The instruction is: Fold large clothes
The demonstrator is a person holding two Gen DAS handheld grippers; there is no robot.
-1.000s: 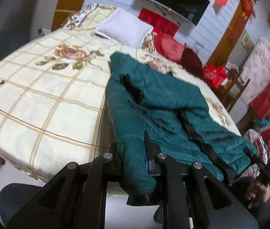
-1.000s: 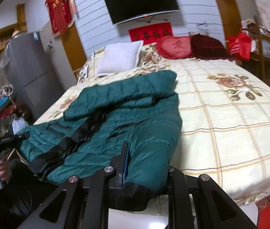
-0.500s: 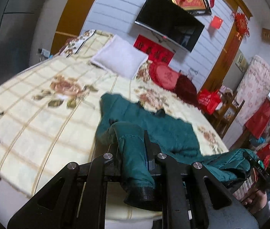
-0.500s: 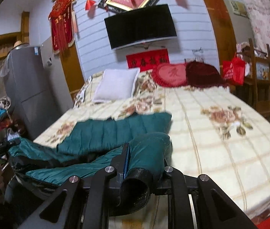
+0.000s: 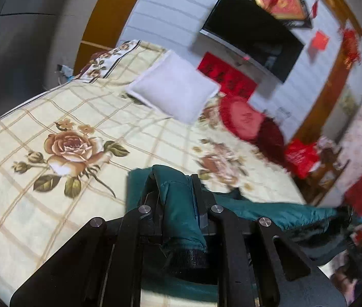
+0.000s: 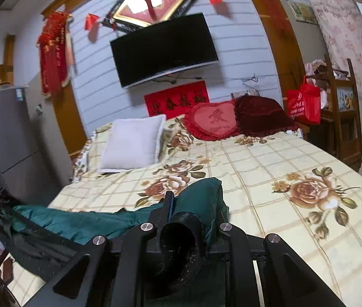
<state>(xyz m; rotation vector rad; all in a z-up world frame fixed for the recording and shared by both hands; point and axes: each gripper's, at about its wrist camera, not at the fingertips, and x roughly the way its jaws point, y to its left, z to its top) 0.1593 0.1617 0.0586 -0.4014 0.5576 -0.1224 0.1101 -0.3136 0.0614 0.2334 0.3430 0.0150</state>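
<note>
A dark green puffer jacket (image 5: pixel 270 212) lies bunched over the near edge of the bed, also seen in the right wrist view (image 6: pixel 78 223). My left gripper (image 5: pixel 176 204) is shut on one green sleeve (image 5: pixel 181 217), whose black cuff hangs toward the camera. My right gripper (image 6: pixel 191 209) is shut on the other sleeve (image 6: pixel 201 197), with its open black cuff (image 6: pixel 181 240) facing the camera. Both sleeves are lifted above the bed. The rest of the jacket trails to the side between the two grippers.
The bed has a cream checked cover with rose prints (image 6: pixel 308 192). A white pillow (image 6: pixel 132 145), a red heart cushion (image 6: pixel 214 120) and a dark red cushion (image 6: pixel 260 115) lie at its head. A grey fridge (image 6: pixel 4 140) stands left; a wooden rack (image 6: pixel 342 117) right.
Both grippers have lifted and carried the sleeves forward over the bed. The jacket, spread flat a second ago, is now bunched and folded near the bed's near edge.
</note>
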